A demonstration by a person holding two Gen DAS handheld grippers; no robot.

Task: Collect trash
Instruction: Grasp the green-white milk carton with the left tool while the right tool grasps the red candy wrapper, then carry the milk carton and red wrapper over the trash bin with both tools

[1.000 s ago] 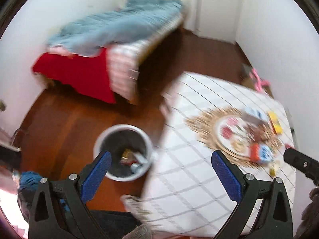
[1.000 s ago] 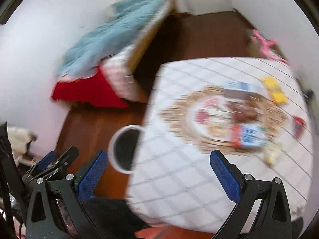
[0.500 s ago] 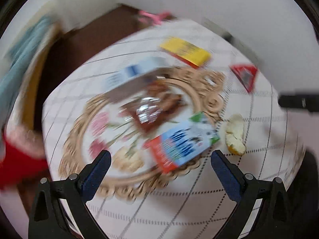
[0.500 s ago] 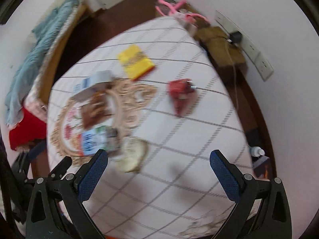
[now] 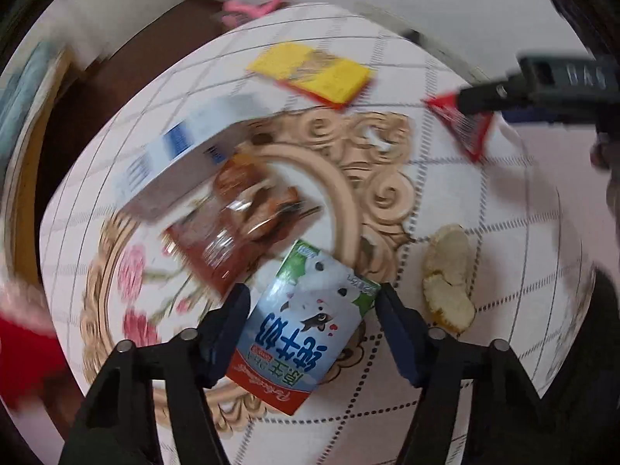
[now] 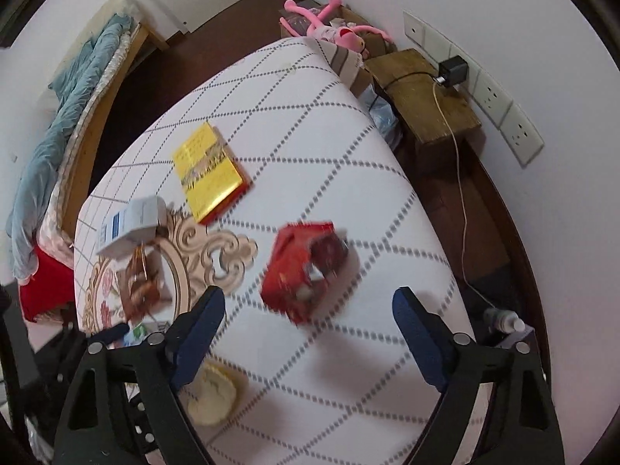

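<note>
Milk carton (image 5: 306, 325): lies flat on the ornate placemat (image 5: 372, 178), between the left gripper's fingers; long axis runs from 7 o'clock (red end, nearest the camera) to 1 o'clock (green-and-white end, pointing away)
Left gripper (image 5: 310, 321): jaws spread apart, one blue pad on each side of the carton; whether the pads touch the carton cannot be told
Brown wrapper (image 5: 240, 224): crumpled, at 11 o'clock of the carton, just beside it on the placemat
White-and-blue box (image 5: 186, 155): at 11 o'clock beyond the wrapper, overlapping its far end; long axis from 8 to 2 o'clock
Peel scrap (image 5: 449, 279): pale yellow, at 3 o'clock of the carton, on the bare cloth just off the placemat
Yellow packet (image 6: 207, 170): flat, at the far side of the placemat; long axis from 11 to 5 o'clock in the right wrist view
Red packet (image 6: 304, 267): crumpled, blurred, on the cloth ahead of the right gripper, at 12 o'clock of its fingers
Right gripper (image 6: 308, 319): jaws released and wide, nothing between them
Table (image 6: 302, 108): covered by a white cloth with a grey diamond grid
Pink plush toy (image 6: 329, 27): beyond the table's far corner, at 12 o'clock
Bed (image 6: 77, 89): with a blue blanket, at 10 o'clock of the table
</note>
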